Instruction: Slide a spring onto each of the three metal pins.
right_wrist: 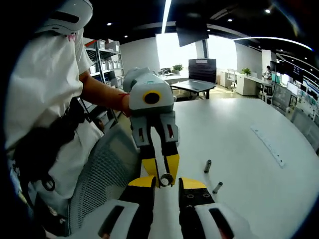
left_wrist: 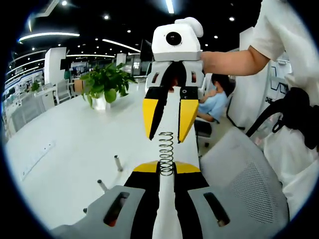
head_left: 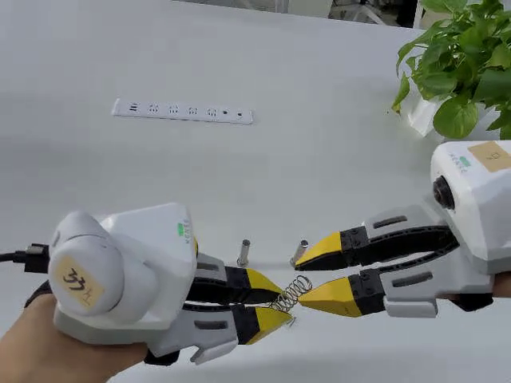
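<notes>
Head view looks down; gripper views face each other, sharing the spring (head_left: 291, 292).

A silvery coil spring (head_left: 291, 292) hangs aslant near two short metal pins (head_left: 243, 252).

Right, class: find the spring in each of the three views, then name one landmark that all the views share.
Head view: spring low centre, between the left gripper and right gripper.
Left gripper view: spring at centre, rising from that view's own jaws.
Right gripper view: spring low centre, end-on, a small ring.
Shared landmark: the two pins nearby.
</notes>
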Demonstrator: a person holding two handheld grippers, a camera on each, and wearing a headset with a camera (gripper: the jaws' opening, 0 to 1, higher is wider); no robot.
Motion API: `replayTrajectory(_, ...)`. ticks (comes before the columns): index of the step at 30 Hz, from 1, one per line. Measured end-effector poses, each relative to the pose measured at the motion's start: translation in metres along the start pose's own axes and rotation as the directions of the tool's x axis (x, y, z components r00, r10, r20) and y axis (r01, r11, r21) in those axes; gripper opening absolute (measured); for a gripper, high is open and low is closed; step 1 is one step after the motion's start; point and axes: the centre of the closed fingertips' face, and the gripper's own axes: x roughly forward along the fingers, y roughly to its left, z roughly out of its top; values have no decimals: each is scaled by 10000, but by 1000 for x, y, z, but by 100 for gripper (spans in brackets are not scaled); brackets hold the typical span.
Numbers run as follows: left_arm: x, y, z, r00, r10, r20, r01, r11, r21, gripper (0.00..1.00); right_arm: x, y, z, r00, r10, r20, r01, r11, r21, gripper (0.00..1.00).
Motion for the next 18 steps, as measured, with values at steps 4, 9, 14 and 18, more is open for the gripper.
replayTrajectory(4, 2, 0, -1, 10000, -4, -75, 4, 10000, 58, 6, 4, 1, -4, 9956, 339, -875, -401, 9967, -702, 14)
replayTrajectory(9, 3, 0, -5, 9997, 1, -262, 4, 9998, 186, 6, 8, 3, -3, 9865, 704, -1480, -869, 9903, -1083, 15)
replayTrajectory(14, 4, 0, -7, 9994, 0, -335, 7, 9998, 218, 6, 12, 5, -9, 9710, 969, -2186, -1310, 9804, -1474, 13)
replayTrajectory(18, 5, -1, -7, 9995, -23, -313, 30, 9998, 214, 6, 15, 5, -11, 9646, 1070, -2412, -1484, 9758, -1605, 12)
